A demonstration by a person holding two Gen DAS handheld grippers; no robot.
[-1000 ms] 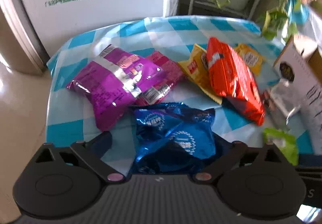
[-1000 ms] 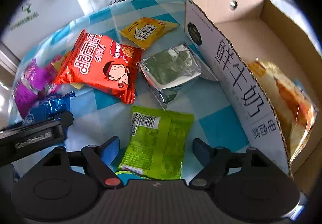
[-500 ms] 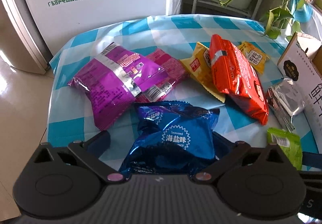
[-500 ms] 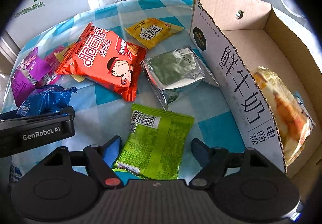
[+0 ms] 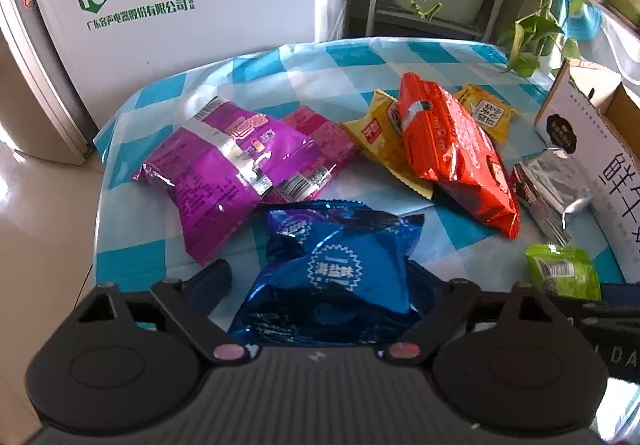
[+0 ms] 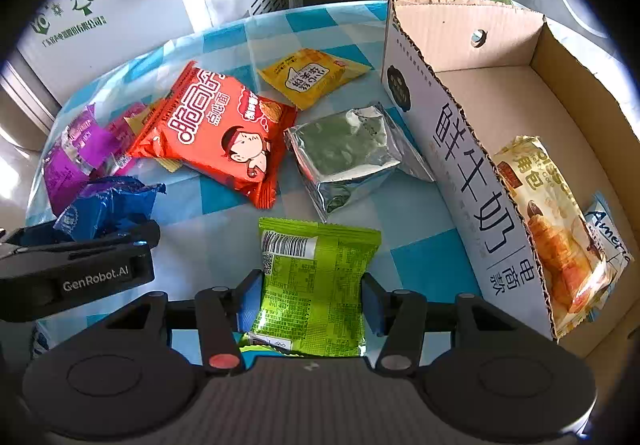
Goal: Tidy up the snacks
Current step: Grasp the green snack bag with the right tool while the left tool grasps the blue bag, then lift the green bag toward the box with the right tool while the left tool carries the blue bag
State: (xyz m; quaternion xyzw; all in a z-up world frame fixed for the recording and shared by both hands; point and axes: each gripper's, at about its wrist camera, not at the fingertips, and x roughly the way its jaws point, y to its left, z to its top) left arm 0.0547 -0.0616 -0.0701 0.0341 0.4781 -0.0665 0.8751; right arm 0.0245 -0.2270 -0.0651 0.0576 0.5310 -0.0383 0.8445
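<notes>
Closing in since the earlier frame, the right gripper (image 6: 310, 301) is pinching the green packet (image 6: 314, 285) on the counter (image 6: 224, 213), readying it for the box (image 6: 472, 181); the left gripper (image 5: 320, 285) is straddling the blue packet (image 5: 332, 277), fingers spread.

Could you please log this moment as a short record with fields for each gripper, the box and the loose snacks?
left gripper: open, straddling the blue packet
right gripper: shut on the green packet
cardboard box: holds a croissant packet
loose on tablecloth: orange packet, silver packet, yellow packet, purple packet
</notes>
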